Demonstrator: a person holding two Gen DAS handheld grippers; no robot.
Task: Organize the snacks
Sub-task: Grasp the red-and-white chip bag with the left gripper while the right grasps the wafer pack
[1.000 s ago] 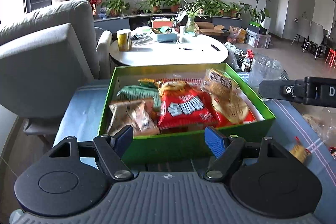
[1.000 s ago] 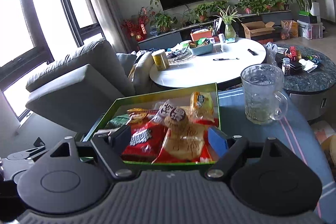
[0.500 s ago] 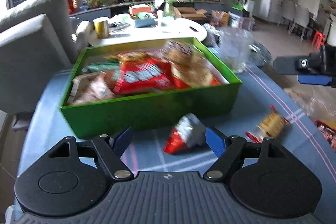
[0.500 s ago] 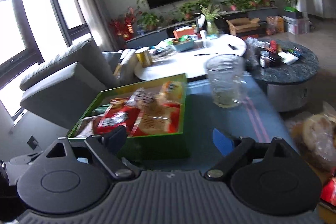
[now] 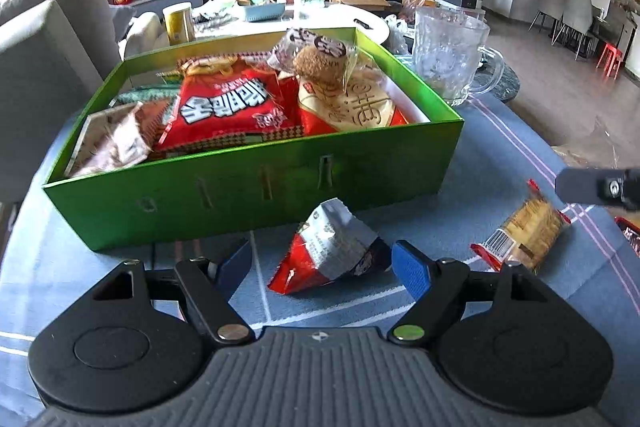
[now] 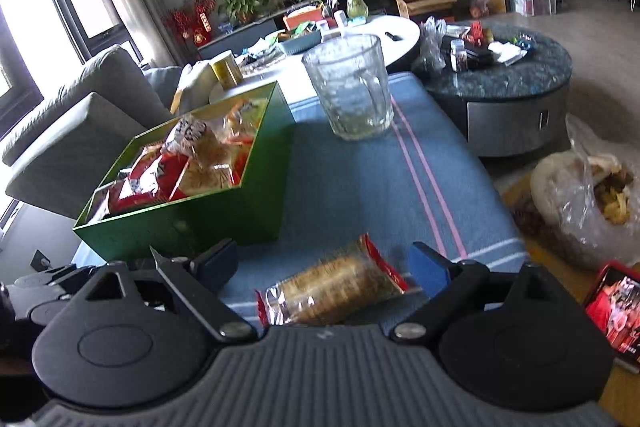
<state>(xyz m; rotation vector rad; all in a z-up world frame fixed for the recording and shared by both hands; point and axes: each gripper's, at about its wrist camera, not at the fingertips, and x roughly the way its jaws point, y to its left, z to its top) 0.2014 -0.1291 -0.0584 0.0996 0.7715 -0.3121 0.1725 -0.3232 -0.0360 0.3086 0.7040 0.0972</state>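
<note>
A green box [image 5: 256, 183] full of snack packets stands on the blue tablecloth. In front of it lies a red and silver packet [image 5: 332, 251], between the open jaws of my left gripper [image 5: 320, 263], whose blue pads do not touch it. A cracker packet [image 5: 524, 231] with red ends lies to its right. In the right wrist view that cracker packet [image 6: 332, 287] lies between the open jaws of my right gripper [image 6: 324, 263], apart from both pads. The green box [image 6: 188, 219] stands to its left. A finger of the right gripper [image 5: 600, 185] shows at the left wrist view's right edge.
A glass mug [image 5: 448, 55] stands on the cloth right of the box; the glass mug [image 6: 348, 87] is beyond the cracker packet. A plastic bag of food [image 6: 584, 195] and a red packet [image 6: 616, 307] lie on the right. A grey sofa [image 5: 40, 39] is on the left.
Both grippers have come down and drawn back from over the green box to the loose packets in front of it. The right gripper has also swung right, so the box now sits to its left.
</note>
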